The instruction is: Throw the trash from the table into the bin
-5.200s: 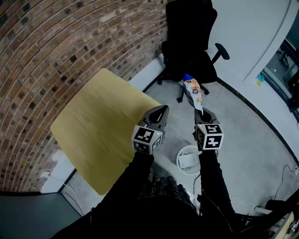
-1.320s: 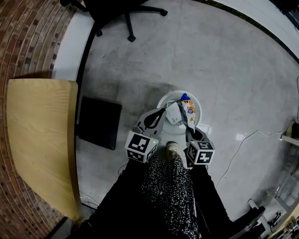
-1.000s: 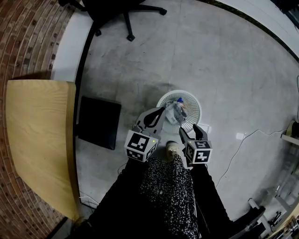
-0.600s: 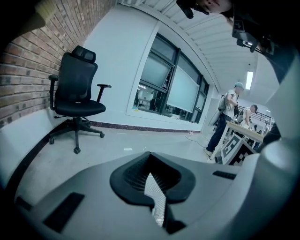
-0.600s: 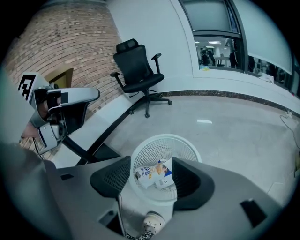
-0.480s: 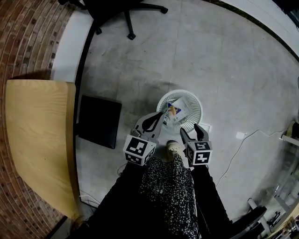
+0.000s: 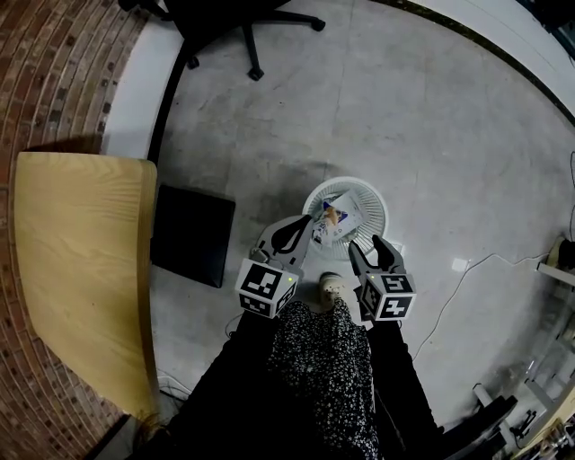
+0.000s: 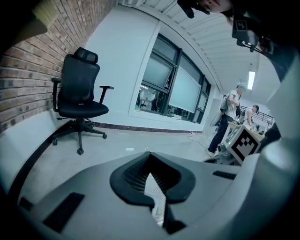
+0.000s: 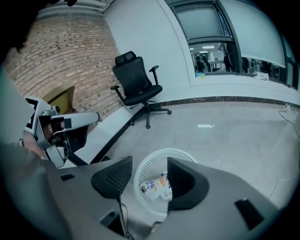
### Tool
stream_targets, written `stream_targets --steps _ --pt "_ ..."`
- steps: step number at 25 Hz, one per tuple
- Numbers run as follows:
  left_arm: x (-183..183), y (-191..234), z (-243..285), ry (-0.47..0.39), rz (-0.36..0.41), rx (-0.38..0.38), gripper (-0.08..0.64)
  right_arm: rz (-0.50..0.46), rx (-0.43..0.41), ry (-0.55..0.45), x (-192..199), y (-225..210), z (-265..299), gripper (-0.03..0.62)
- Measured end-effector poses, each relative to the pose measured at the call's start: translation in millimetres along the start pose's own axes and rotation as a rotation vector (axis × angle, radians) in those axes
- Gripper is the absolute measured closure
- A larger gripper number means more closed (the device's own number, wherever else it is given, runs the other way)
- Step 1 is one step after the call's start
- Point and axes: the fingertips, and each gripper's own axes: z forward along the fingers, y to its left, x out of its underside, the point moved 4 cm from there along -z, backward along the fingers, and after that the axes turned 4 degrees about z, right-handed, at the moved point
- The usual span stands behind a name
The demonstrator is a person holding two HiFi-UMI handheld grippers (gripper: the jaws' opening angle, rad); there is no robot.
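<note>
Presently one white bin (image 7: 373, 202) holds one snack packet (image 7: 334, 216), one office chair (image 7: 243, 18) beyond it, one black mat (image 7: 191, 235) and one desk (image 7: 76, 269) to its left, and at its near rim two tools: right hand-held gripper (image 7: 367, 247) released, the packet lying in the bin past its jaws, left hand-held gripper (image 7: 301, 226) clenched, empty.

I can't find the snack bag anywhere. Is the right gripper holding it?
No, the right gripper has its jaws apart with nothing between them, and the snack bag lies inside the white bin.
</note>
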Motion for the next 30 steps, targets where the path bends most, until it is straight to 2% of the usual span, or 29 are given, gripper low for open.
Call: stream_targets --steps 1,4,7,11,16,22,26,30 --pt "-4 0 -2 -0.003 0.001 -0.002 0.554 -0.011 0.001 -0.014 -7 2 -4 0.356" --pt "-20 -1 -10 -0.015 0.009 -0.006 0.554 -0.065 0.019 -0.049 -29 10 -16 0.479" --pt "-40 1 -20 -0.029 0.023 -0.013 0.554 -0.102 0.014 -0.071 -51 23 -25 0.529" --pt "-65 0 -34 -0.053 0.044 -0.020 0.554 -0.151 -0.019 -0.094 -80 42 -38 0.546" --pt "-96 -6 -49 -0.079 0.047 -0.033 0.554 -0.188 -0.022 -0.132 -113 59 -61 0.577" --pt "-144 -18 -76 -0.112 0.063 -0.051 0.554 -0.170 -0.065 -0.209 -155 89 -105 0.578" --pt "-183 -20 -93 -0.161 0.079 -0.069 0.554 -0.214 -0.073 -0.245 -198 112 -130 0.577" --pt "-215 -14 -107 -0.202 0.103 -0.087 0.554 -0.284 -0.073 -0.352 -241 133 -156 0.578"
